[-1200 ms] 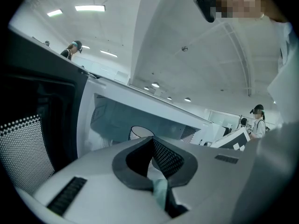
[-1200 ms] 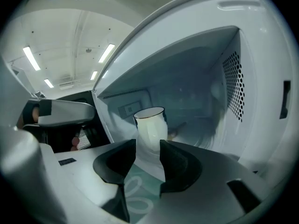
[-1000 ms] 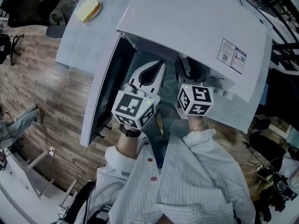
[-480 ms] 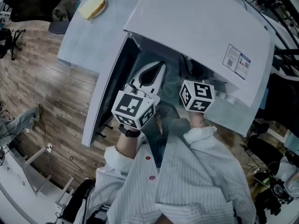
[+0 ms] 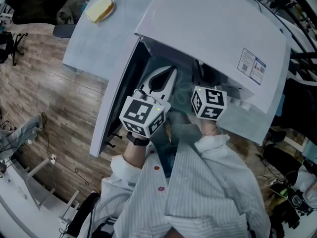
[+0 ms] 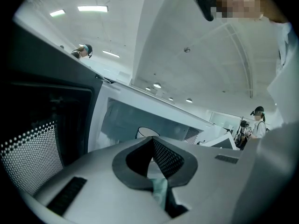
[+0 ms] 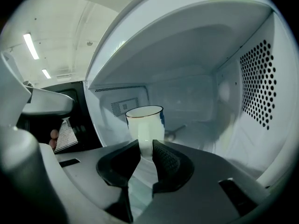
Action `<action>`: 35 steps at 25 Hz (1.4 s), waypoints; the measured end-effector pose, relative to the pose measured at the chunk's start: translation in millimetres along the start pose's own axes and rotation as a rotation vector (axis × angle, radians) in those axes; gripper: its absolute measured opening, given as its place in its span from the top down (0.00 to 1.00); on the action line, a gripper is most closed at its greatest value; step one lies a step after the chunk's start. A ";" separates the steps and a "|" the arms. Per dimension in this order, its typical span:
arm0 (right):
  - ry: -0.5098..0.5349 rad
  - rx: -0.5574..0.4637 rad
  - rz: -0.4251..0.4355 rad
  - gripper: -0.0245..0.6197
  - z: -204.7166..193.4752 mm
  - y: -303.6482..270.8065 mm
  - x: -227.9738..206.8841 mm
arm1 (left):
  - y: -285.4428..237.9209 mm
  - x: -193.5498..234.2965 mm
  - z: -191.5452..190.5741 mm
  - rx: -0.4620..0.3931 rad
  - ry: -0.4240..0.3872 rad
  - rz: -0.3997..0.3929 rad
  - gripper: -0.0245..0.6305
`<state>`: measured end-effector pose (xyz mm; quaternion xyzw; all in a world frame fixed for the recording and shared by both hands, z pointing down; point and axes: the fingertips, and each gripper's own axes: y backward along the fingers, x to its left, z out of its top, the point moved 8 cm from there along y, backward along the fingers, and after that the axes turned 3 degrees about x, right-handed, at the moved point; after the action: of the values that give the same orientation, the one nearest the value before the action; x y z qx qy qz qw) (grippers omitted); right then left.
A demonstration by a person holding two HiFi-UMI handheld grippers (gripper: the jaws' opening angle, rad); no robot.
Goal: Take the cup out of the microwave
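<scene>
A white cup point(image 7: 145, 120) with a gold rim stands upright inside the open microwave point(image 5: 213, 38). My right gripper point(image 7: 146, 148) reaches into the cavity; in the head view only its marker cube point(image 5: 209, 103) shows under the microwave's top. Its jaws have just been closing, and now the pads point(image 7: 161, 155) pinch the white handle on the cup's near side. My left gripper point(image 5: 170, 71) hovers beside the right one at the cavity's mouth, next to the open door point(image 5: 119, 93). Its jaws point(image 6: 152, 140) are shut with nothing between them.
The door swings out to the left, close to the left gripper. The cavity's perforated right wall point(image 7: 257, 83) lies near the right gripper. A yellow piece of food on a plate point(image 5: 99, 9) sits on the white table behind. People stand in the room beyond point(image 6: 257, 120).
The head view has shifted a little. Both marker cubes stay at the microwave's mouth, with no clear movement of either arm.
</scene>
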<state>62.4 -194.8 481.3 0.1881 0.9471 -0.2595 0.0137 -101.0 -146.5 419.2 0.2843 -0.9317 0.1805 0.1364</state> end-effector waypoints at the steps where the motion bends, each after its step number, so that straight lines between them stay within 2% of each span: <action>1: 0.001 0.001 -0.001 0.80 -0.3 0.3 0.3 | -0.4 -0.3 0.2 0.001 -0.002 -0.004 0.95; 13: -0.027 -0.019 -0.022 0.81 -2.0 11.2 4.4 | -1.1 -2.3 2.7 0.003 -0.018 -0.047 0.95; 35: -0.197 -0.064 0.017 0.82 -4.3 52.1 23.5 | 8.8 -25.5 16.1 -0.030 -0.068 -0.157 0.95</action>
<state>59.9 -143.1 456.8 0.1691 0.9475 -0.2462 0.1146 -88.1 -134.1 393.4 0.3604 -0.9132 0.1453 0.1227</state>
